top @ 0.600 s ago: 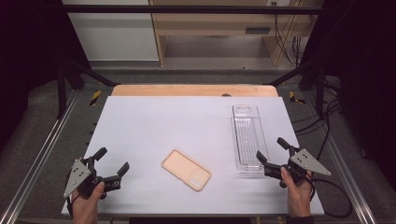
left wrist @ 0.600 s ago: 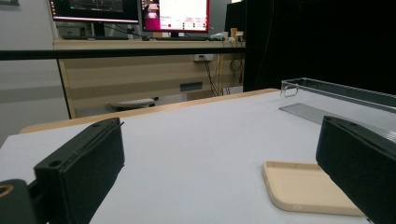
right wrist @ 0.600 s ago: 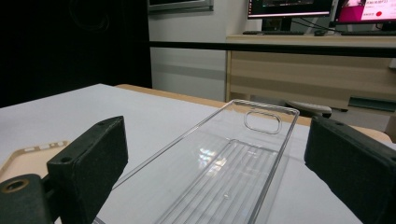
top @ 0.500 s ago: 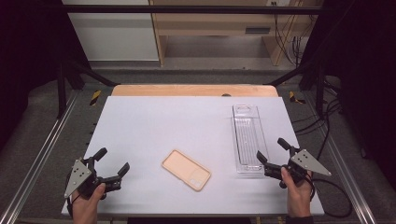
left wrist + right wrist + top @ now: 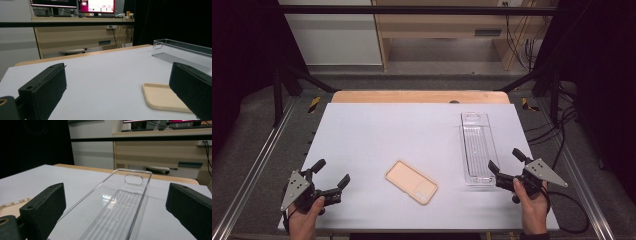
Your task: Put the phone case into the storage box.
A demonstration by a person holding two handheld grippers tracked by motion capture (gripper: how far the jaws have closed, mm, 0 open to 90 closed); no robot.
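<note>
Looking down on the white table (image 5: 377,130), I see nothing picked up yet; the work appears to be at its very start. At the left, my left gripper (image 5: 330,179) rests near the front edge, jaws spread wide and empty. In the middle, well apart from it, a peach phone case (image 5: 411,181) lies flat, open side up. To the right, a long clear plastic tray (image 5: 477,146) lies lengthwise on the table, empty. My right gripper (image 5: 507,162) sits just at the tray's near end, jaws wide, gripping nothing. I judge that grasping and moving either item is all still ahead.
</note>
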